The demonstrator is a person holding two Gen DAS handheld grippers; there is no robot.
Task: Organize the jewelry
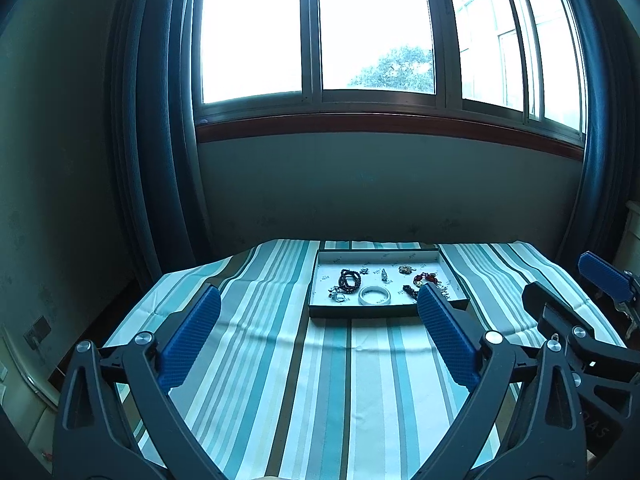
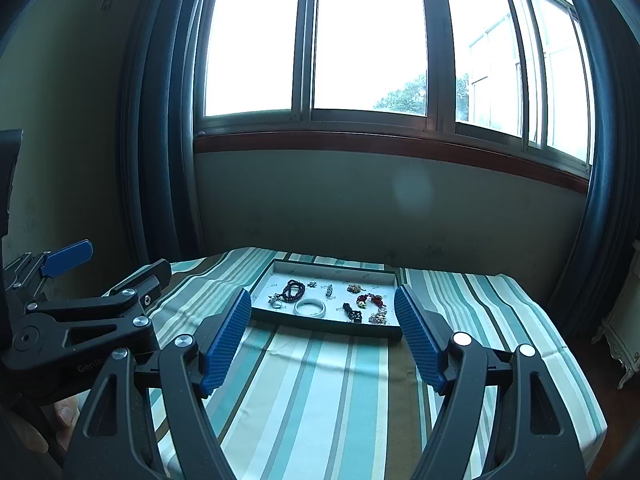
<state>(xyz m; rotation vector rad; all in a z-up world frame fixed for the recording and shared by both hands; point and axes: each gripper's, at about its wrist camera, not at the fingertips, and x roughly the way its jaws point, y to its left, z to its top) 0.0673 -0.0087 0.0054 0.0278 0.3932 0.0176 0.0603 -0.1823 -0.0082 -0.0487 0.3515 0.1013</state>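
Observation:
A shallow dark-rimmed tray (image 1: 384, 312) with a white floor sits at the far middle of the striped table; it also shows in the right wrist view (image 2: 326, 327). In it lie a dark bead bracelet (image 1: 349, 279), a white bangle (image 1: 374, 295), a red bead piece (image 1: 425, 278) and several small trinkets. The bangle (image 2: 310, 306) and dark beads (image 2: 294, 290) show in the right wrist view too. My left gripper (image 1: 320, 306) is open and empty, held short of the tray. My right gripper (image 2: 322, 310) is open and empty, also short of the tray.
A teal-and-white striped cloth (image 1: 332, 380) covers the table. A wall and a wide window (image 1: 320, 40) stand behind it. Dark curtains (image 1: 156, 140) hang at both sides. The right gripper's body (image 1: 592, 320) shows at the right of the left wrist view. White furniture (image 2: 624, 320) stands at the right.

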